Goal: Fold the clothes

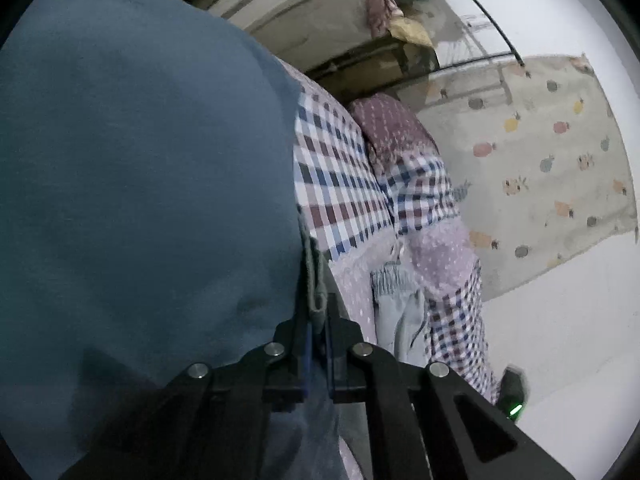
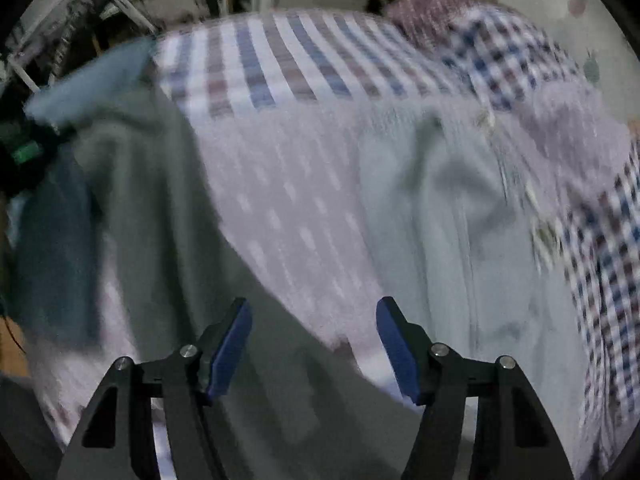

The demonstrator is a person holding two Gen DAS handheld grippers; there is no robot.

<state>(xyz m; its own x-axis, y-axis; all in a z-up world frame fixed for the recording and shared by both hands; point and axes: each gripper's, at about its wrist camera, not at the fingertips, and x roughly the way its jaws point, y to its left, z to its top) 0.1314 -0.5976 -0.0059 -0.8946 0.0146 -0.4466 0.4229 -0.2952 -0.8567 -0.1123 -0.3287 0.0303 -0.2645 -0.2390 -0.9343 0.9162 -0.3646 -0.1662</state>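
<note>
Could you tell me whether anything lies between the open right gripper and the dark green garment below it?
Nothing visible does. The right gripper is open directly over the dark green garment, with only air between them. The left gripper is shut on a garment edge; whether it is the same garment is unclear.

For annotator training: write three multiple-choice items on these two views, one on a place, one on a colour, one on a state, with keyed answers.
1. Where does the pale grey garment lie?
A. On the bedcover
B. On the floor rug
C. On a hanger

2. What colour are the pads of the right tongs?
A. Red
B. Blue
C. Yellow

3. How do the left tongs stand?
A. Wide open, holding nothing
B. Out of view
C. Shut on the dark blue garment

Answers:
1 A, it is spread over the dotted and checked bedcover.
2 B, both pads show blue.
3 C, cloth edge is pinched between the closed fingers.
</note>
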